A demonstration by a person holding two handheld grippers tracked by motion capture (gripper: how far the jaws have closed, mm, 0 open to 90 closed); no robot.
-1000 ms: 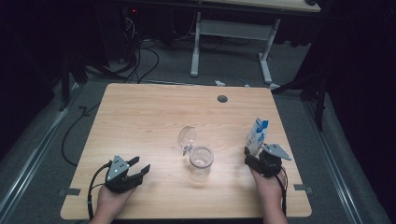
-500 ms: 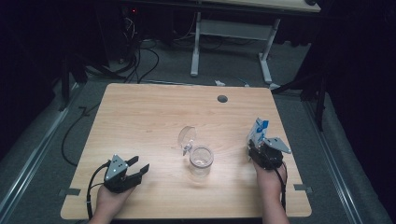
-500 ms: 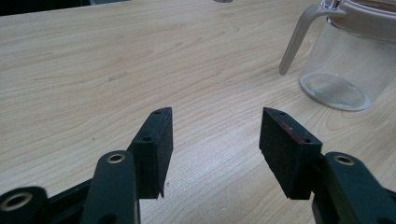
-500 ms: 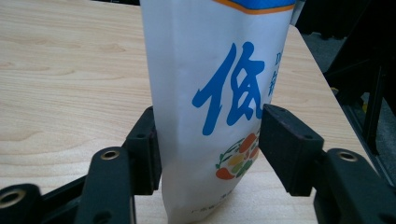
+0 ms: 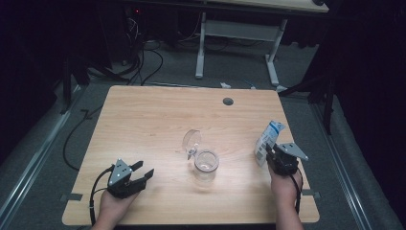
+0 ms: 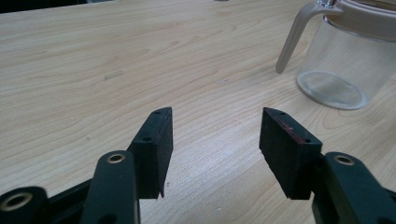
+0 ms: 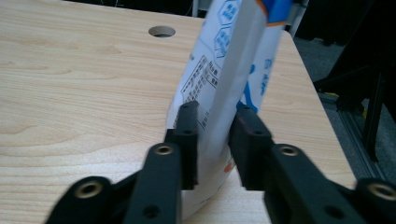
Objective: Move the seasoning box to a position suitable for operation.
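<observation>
Squeeze the right gripper (image 7: 212,140) fingers, just closing onto the white-and-blue pouch (image 7: 224,79) upright near the desk (image 5: 143,124) right edge, gently, leaving the left gripper (image 6: 215,149) wide open, empty.

The light wooden surface (image 5: 143,124) has a round cable hole (image 5: 228,101) near its far edge. Around it lies grey floor (image 5: 182,67) with black cables (image 5: 143,62). Behind stands a second desk with white legs (image 5: 200,48). The room is dark.
</observation>
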